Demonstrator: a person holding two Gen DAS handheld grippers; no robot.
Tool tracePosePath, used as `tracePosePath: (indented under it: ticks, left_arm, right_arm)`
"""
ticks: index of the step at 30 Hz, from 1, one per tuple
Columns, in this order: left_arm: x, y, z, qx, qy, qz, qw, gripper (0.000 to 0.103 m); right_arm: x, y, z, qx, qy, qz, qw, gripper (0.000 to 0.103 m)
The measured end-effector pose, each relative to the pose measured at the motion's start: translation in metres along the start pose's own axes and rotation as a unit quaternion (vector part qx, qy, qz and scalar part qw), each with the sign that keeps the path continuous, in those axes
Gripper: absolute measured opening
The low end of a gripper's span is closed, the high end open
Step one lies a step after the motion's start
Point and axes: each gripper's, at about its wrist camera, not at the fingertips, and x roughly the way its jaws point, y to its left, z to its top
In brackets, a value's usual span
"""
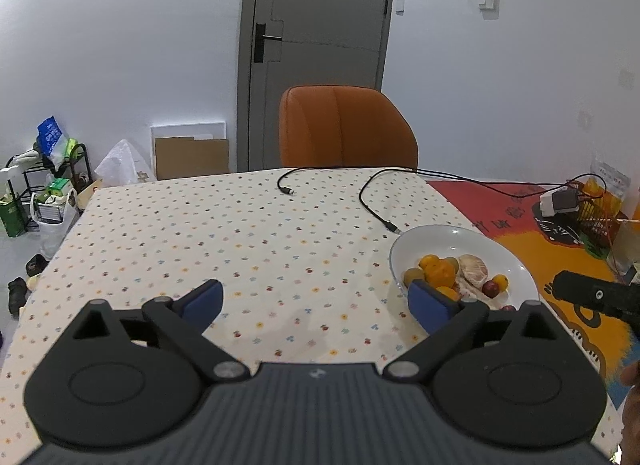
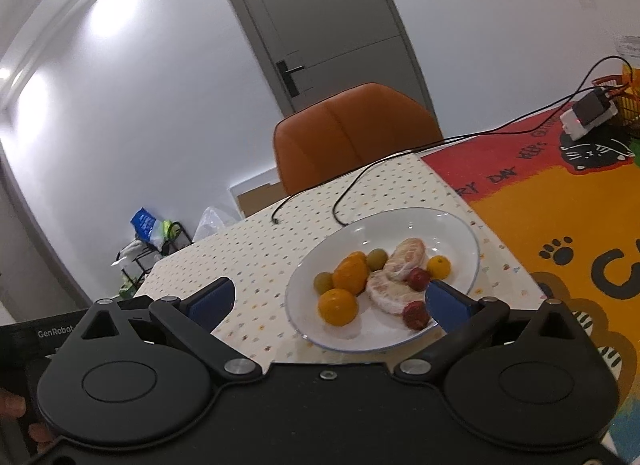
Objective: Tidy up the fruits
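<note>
**Two Grippers Spread, All Fruit Resting in One Plate**

Two grippers hover above the table (image 1: pixel 240 225), both with jaws spread wide and holding nothing.

1. Table: covered with a dotted cloth on the left of each frame and a red-and-orange printed mat (image 2: pixel 560 217) on the right. An orange chair (image 1: pixel 344 125) stands at the far edge, in front of a grey door (image 1: pixel 320 5).
2. White plate (image 2: pixel 452 233): sits on the dotted cloth just beside the mat, at lower centre of the right wrist view and lower right of the left wrist view. All fruit lies inside it.
3. Fruit, largest first: two peeled pale citrus pieces (image 2: pixel 404 261), touching; oranges (image 2: pixel 338 305); two green fruits (image 2: pixel 323 281); two small red fruits (image 2: pixel 416 315).
4. Right gripper (image 2: pixel 328 301): the plate lies directly ahead between its fingers; the near orange sits close to the centre line. Its right pad (image 2: pixel 446 303) overlaps the plate rim in the frame.
5. Left gripper (image 1: pixel 316 301): the plate lies ahead and to its right, behind the right pad (image 1: pixel 430 305).

Judgement: the right gripper is nearer and better aligned for a pick.

Obstructions: two black cables (image 1: pixel 372 201) lie beyond the plate, one plug end just beside the far rim. They are clear of the near approach.
</note>
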Motion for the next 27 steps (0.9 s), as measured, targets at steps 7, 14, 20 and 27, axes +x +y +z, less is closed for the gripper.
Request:
tracePosePath:
  ticks: [7, 14, 20, 27]
  left_arm:
    - [-0.022, 0.015, -0.002, -0.003, -0.008, 0.0, 1.0, 0.098]
    - [-0.039, 0.033, -0.005, -0.017, -0.014, 0.009, 0.9997, 0.098]
    - [-0.051, 0.05, -0.009, -0.023, -0.016, 0.021, 0.9994, 0.099]
    - [-0.056, 0.066, -0.018, -0.036, -0.007, 0.037, 0.9986, 0.099]
  right_arm:
    - [-0.007, 0.021, -0.001, -0.015, 0.004, 0.019, 1.0, 0.103]
    - [-0.009, 0.039, -0.003, -0.025, 0.015, 0.026, 0.999, 0.103]
    - [-0.008, 0.051, -0.01, -0.037, 0.032, 0.033, 0.998, 0.103]
    - [-0.008, 0.057, -0.019, -0.052, 0.044, 0.035, 0.997, 0.103]
